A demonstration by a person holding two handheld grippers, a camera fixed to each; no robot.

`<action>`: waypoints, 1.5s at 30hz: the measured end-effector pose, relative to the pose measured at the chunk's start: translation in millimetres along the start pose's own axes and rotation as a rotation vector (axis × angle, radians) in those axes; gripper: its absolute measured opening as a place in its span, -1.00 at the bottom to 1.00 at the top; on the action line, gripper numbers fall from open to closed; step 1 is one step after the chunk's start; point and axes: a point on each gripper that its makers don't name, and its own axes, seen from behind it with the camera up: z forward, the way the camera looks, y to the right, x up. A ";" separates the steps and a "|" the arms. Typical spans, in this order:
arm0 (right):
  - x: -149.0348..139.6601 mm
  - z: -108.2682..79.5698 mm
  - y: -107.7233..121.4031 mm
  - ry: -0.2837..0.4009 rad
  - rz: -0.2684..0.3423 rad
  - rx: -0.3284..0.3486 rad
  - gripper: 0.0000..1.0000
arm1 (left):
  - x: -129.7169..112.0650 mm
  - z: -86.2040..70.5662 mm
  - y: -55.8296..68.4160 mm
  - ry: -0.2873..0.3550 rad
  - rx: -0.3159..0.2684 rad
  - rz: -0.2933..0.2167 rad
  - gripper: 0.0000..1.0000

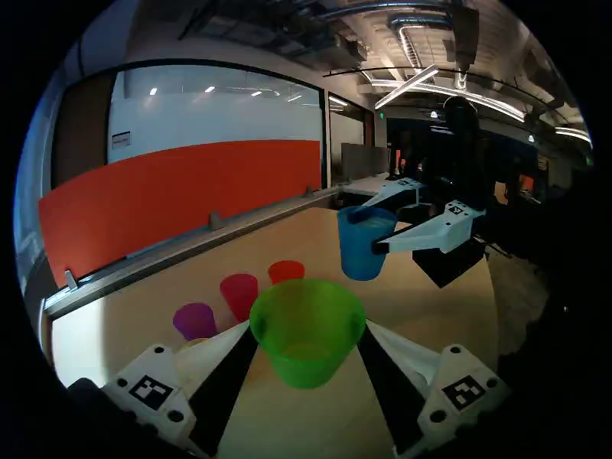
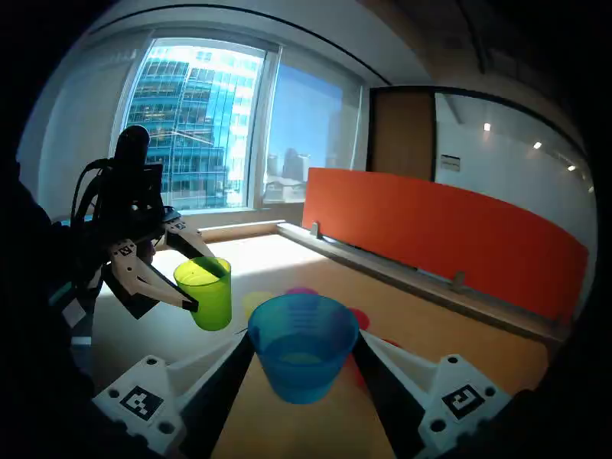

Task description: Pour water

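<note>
The left hand-held gripper (image 1: 306,330) was clenched on a green cup (image 1: 307,333). The cup sat upright between the two fingers, one finger pressing on each side of it, and its open mouth faced up. In the left gripper view, the right hand-held gripper (image 1: 369,229) appeared farther off, up and to the right. It grasped a blue cup (image 1: 366,242) in the same way, a finger on each side. The two cups were apart and not touching, and both were lifted above the worktop (image 1: 428,306).

In the right gripper view the blue cup stood upright between that gripper's own fingers, with the green cup to the left of it, at about the same height. I could not tell if there was water in either cup.

On the worktop behind the green cup stood a purple cup (image 1: 194,320), a pink cup (image 1: 239,294) and an orange cup (image 1: 286,271), near each other in a row. An orange panel (image 1: 183,191) ran along the far edge of the worktop.
</note>
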 end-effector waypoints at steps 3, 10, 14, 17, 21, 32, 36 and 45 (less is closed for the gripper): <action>3.5 -2.0 -2.5 0.017 0.000 0.004 0.82 | 3.5 -1.3 -1.4 0.012 0.005 -0.003 0.72; 11.3 -5.7 -6.5 0.060 0.006 0.008 0.82 | 11.4 -3.5 -2.3 0.037 0.006 -0.014 0.72; 17.7 -7.9 -7.7 0.092 0.014 0.006 0.81 | 17.5 -4.9 -1.4 0.057 0.006 -0.012 0.72; 21.3 -8.5 -8.1 0.111 0.024 0.007 0.81 | 23.1 -5.7 -0.9 0.073 0.006 -0.012 0.72; 22.5 -8.7 -9.7 0.124 0.031 0.011 0.82 | 31.7 -6.8 -0.9 0.100 0.005 -0.019 0.73; 24.7 -9.4 -11.6 0.121 0.016 0.014 0.82 | 43.4 -7.4 1.4 0.140 0.000 -0.025 0.73; 24.6 -9.7 -11.4 0.119 0.014 0.013 0.82 | 46.2 -8.1 2.7 0.146 -0.003 -0.019 0.73; 27.2 -10.8 -11.3 0.113 0.005 0.014 0.82 | 46.4 -7.1 4.4 0.150 -0.009 -0.013 0.74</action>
